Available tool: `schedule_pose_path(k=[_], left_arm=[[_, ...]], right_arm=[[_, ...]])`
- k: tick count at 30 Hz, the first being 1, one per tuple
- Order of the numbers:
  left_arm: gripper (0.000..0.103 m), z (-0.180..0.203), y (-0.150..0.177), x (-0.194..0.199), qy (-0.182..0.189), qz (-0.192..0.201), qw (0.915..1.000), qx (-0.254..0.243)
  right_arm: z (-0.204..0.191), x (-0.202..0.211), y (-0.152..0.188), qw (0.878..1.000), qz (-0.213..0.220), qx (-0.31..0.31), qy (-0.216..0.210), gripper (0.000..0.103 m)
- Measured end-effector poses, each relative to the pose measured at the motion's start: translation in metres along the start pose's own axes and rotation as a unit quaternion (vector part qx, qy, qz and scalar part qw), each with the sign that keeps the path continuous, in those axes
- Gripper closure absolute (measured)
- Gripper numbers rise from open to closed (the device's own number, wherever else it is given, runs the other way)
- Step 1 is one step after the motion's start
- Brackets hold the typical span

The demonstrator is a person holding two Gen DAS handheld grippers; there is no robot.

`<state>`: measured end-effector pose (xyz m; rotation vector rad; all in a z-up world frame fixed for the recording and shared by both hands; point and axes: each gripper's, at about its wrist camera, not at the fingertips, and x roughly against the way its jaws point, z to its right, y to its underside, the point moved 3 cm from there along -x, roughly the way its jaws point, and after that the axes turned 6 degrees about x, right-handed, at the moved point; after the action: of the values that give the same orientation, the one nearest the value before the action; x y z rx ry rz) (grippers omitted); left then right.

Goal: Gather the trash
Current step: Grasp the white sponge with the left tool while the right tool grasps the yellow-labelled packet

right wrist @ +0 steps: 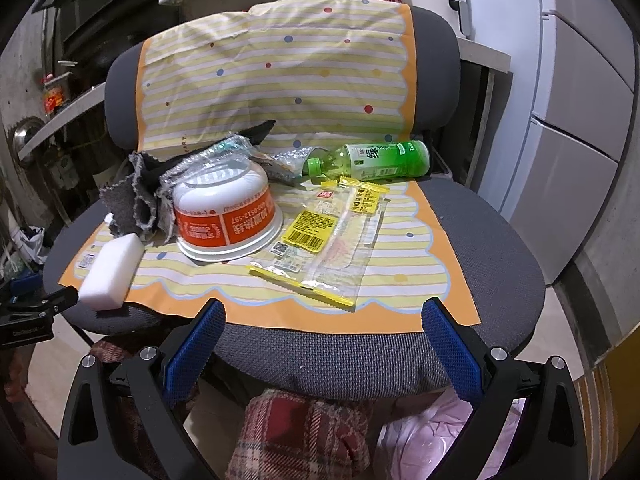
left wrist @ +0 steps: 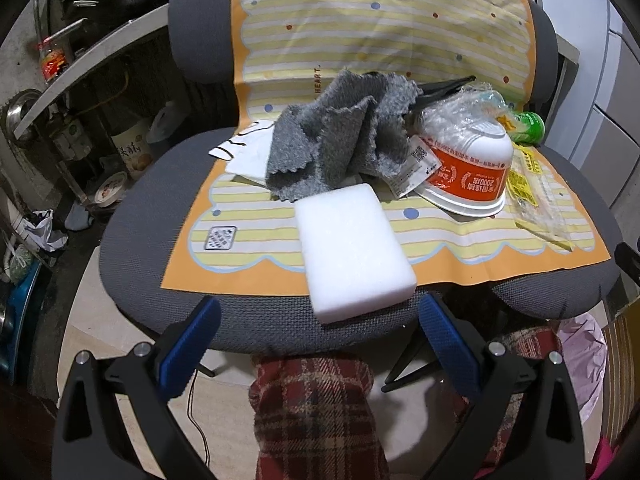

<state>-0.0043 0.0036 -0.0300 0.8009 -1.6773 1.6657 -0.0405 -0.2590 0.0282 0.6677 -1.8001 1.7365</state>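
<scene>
On a grey chair seat (left wrist: 256,320) (right wrist: 500,248) covered by a striped yellow mat (left wrist: 440,236) (right wrist: 400,264) lie several items. An upturned orange-and-white bowl (left wrist: 468,176) (right wrist: 224,212) has crumpled clear plastic (left wrist: 468,108) (right wrist: 208,160) on top. A grey cloth (left wrist: 336,140) (right wrist: 132,196), a white foam block (left wrist: 354,252) (right wrist: 110,276), clear yellow-edged wrappers (left wrist: 536,196) (right wrist: 336,240) and a green bottle (left wrist: 528,126) (right wrist: 372,160) are there too. My left gripper (left wrist: 320,344) is open just before the foam block. My right gripper (right wrist: 322,348) is open near the wrappers.
A pink-lined bin bag (left wrist: 584,352) (right wrist: 432,440) sits low on the right beside the chair. Plaid-clad legs (left wrist: 316,412) (right wrist: 300,436) show below the seat. Cluttered shelves with bottles (left wrist: 52,60) stand to the left, white cabinets (right wrist: 580,120) to the right.
</scene>
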Motion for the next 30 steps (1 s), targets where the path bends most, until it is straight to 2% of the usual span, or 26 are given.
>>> schedule_pose_path(k=[8, 11, 14, 17, 19, 22, 25, 30], left_arm=[[0.007, 0.014, -0.011, -0.029, 0.026, -0.013, 0.9993, 0.023], [0.007, 0.019, -0.015, -0.040, 0.024, -0.015, 0.9992, 0.030], [0.007, 0.022, -0.016, -0.052, 0.006, -0.019, 0.9994, 0.029], [0.021, 0.022, -0.016, -0.060, -0.004, -0.026, 0.9991, 0.033], [0.034, 0.021, -0.015, -0.064, -0.001, -0.033, 0.9990, 0.031], [0.037, 0.022, -0.014, -0.060, 0.008, -0.022, 0.9993, 0.027], [0.038, 0.027, -0.017, -0.047, 0.017, 0.007, 0.9997, 0.014], [0.038, 0.042, -0.020, -0.033, 0.048, 0.029, 0.9984, -0.001]], right_arm=[[0.004, -0.018, -0.001, 0.999, 0.022, 0.018, 0.026, 0.006], [0.006, -0.023, 0.000, 1.000, 0.016, 0.008, 0.025, 0.006], [0.012, -0.029, 0.001, 1.000, 0.020, -0.012, 0.021, 0.006], [0.017, -0.034, 0.002, 0.999, 0.025, -0.013, 0.020, 0.006], [0.019, -0.040, 0.004, 1.000, 0.012, -0.006, 0.025, 0.006], [0.021, -0.052, 0.004, 1.000, -0.001, -0.004, 0.022, 0.006], [0.027, -0.065, 0.006, 1.000, -0.018, -0.012, 0.022, 0.006], [0.040, -0.082, 0.004, 0.999, -0.008, -0.042, 0.003, 0.009]])
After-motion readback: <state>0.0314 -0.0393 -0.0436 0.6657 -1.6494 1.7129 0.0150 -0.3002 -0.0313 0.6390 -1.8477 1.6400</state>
